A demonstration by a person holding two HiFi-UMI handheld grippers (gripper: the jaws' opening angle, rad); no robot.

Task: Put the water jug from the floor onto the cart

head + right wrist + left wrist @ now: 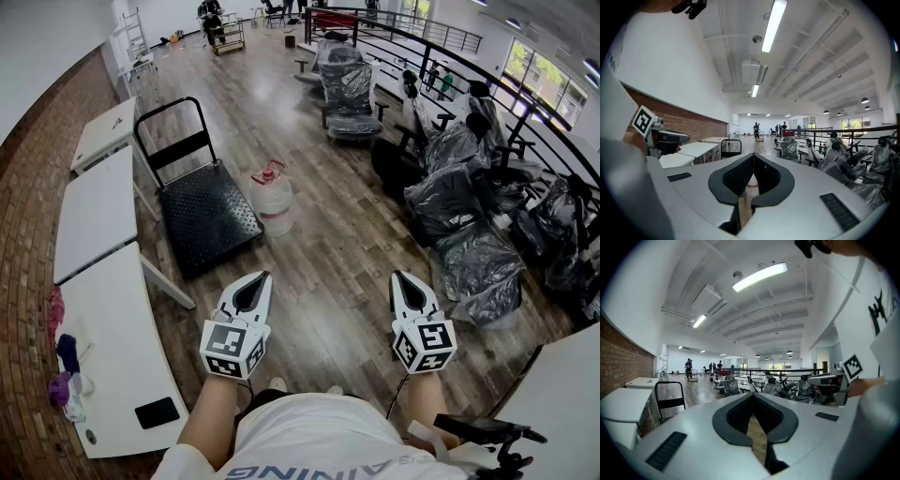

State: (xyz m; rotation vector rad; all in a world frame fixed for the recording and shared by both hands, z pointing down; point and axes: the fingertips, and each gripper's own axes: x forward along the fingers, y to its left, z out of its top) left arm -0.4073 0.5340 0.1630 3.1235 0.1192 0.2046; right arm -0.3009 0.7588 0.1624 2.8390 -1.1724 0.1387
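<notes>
The clear water jug (272,202) with a red cap stands upright on the wood floor, just right of the black flat cart (206,216). The cart's upright handle (173,131) is at its far end. Both grippers hover level, well short of the jug. My left gripper (262,276) is shut and holds nothing; its jaws (752,395) meet at the tips. My right gripper (399,276) is shut and holds nothing as well. Through the slot below its closed tips (753,155) a strip of the jug (752,185) shows. The cart handle (669,397) appears left in the left gripper view.
White tables (98,211) line the brick wall at left, one carrying a dark flat device (157,412) and cloths. Plastic-wrapped chairs (469,234) crowd the right along a black railing (441,47). People stand at the far end of the room.
</notes>
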